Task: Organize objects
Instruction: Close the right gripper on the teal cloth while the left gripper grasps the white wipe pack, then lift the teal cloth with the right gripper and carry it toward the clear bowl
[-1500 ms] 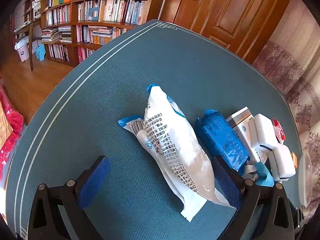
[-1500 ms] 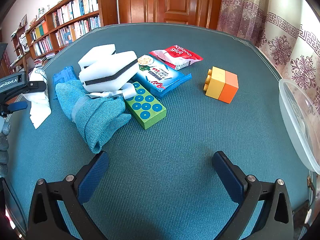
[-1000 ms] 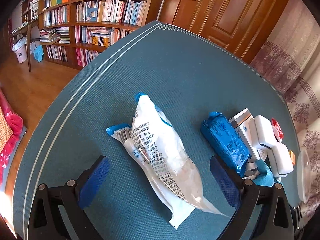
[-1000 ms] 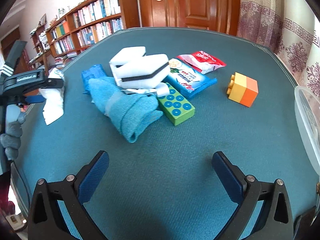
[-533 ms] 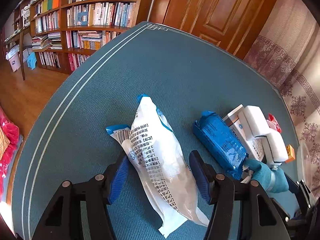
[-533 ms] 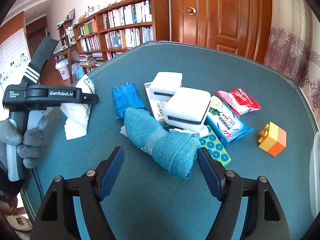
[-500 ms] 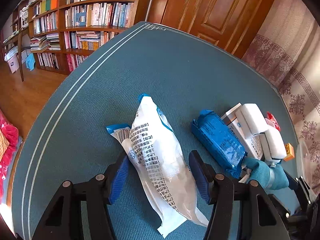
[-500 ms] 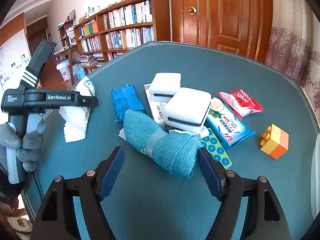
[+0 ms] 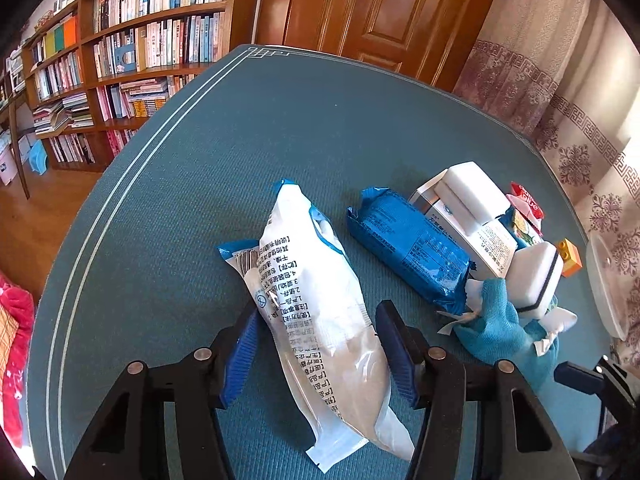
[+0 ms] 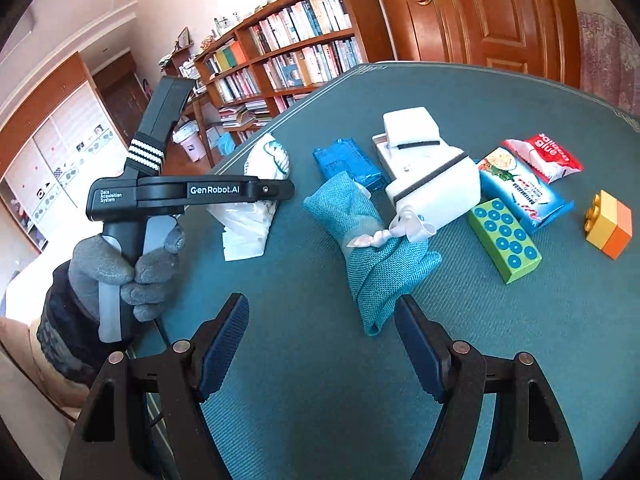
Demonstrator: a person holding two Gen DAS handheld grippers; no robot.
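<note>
The left gripper (image 9: 316, 344) is clamping the white bag (image 9: 316, 300), its blue pads pressing on both sides of the bag's middle; the bag is lying on the table (image 9: 240, 140), running from 12 o'clock toward 5 o'clock in the left wrist view. A gloved hand (image 10: 124, 268) is squeezing that gripper's handle at 9 o'clock in the right wrist view. The right gripper (image 10: 320, 344) is hovering with jaws apart, nothing between them, the teal cloth (image 10: 372, 256) just ahead at 12 o'clock. Beyond the cloth are sitting a blue packet (image 10: 348, 160), white sponges (image 10: 432, 184), a green block (image 10: 504, 240) and an orange block (image 10: 610, 224).
</note>
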